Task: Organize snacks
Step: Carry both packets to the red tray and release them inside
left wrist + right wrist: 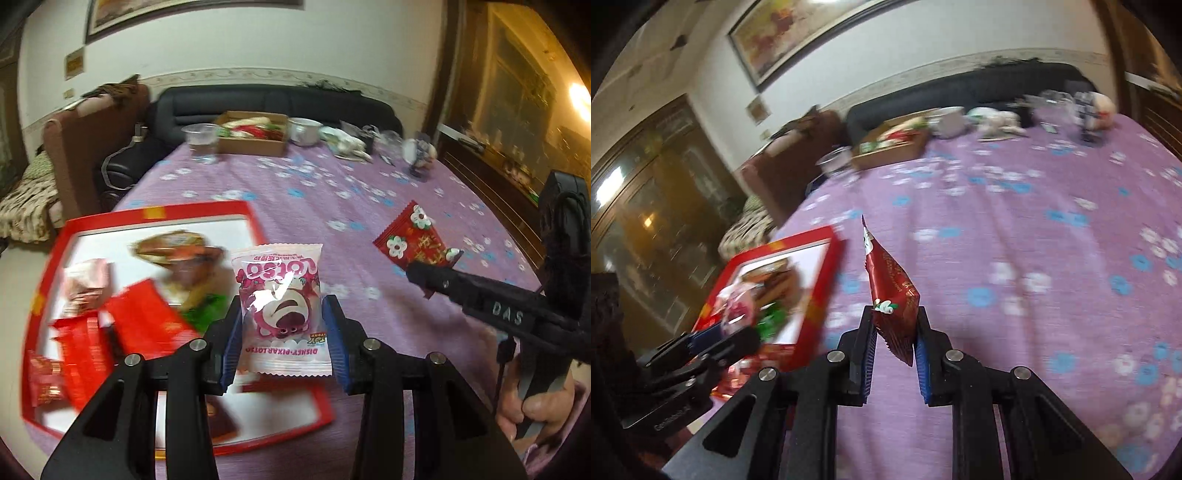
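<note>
My left gripper (284, 314) is shut on a pink bear-print snack packet (281, 295), held above the near right edge of a red-rimmed tray (236, 210). Several red packets (144, 325) lie blurred in that tray. My right gripper (895, 325) is shut on a dark red packet with white flowers (890, 280), held edge-up over the purple cloth. In the left wrist view that red packet (410, 236) hangs from the right gripper (424, 271) to the right of the tray. In the right wrist view the left gripper (738, 332) with its pink packet (738, 306) is over the tray (822, 291).
A purple flowered tablecloth (314, 192) covers the table. At the far edge stand a clear plastic cup (201, 140), a cardboard box of snacks (253, 133), a metal bowl (304, 131) and small items. A dark sofa (273, 99) lies behind. A hand (535, 410) holds the right gripper's handle.
</note>
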Motion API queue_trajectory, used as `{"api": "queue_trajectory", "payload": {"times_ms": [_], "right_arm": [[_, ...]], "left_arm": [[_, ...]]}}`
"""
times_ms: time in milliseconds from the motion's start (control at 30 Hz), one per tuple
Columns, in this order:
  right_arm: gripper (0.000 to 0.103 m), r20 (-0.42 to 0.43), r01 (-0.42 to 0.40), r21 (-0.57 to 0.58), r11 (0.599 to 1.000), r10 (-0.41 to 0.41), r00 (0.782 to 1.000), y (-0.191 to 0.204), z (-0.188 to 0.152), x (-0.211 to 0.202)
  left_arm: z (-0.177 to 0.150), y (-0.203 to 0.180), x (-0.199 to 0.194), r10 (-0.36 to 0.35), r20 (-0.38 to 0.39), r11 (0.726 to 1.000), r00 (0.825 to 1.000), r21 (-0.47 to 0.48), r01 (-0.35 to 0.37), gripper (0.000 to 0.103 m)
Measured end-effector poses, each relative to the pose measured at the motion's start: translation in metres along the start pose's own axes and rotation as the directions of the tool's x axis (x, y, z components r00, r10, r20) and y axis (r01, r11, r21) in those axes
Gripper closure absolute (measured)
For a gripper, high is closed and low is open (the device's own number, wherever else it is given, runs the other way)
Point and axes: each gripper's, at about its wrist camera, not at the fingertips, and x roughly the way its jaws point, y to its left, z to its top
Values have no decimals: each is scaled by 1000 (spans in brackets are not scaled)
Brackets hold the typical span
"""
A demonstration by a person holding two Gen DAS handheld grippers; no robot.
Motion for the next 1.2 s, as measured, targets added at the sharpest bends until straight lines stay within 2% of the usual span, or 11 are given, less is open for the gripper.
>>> {"api": "queue_trajectory", "payload": {"times_ms": [100,300,600,867,1200], "right_arm": [[84,-22,-44,-52,998,43,999,34,0,13],[84,-60,-109,-127,986,102,993,89,-2,36],[84,-111,-138,-193,971,118,987,139,-5,72],[84,-99,-115,-217,969,95,991,153,-6,84],[78,-79,-89,-218,972,73,994,152,-5,83]], "left_arm": [[0,28,-10,65,29,997,998,-38,-63,64],[-3,71,-15,167,30,983,986,-82,-164,63],[-11,93,-13,222,14,971,975,-98,-220,63],[-11,98,-14,253,27,964,967,-88,-249,63],[-10,103,-13,326,39,944,945,-68,-323,61]]}}
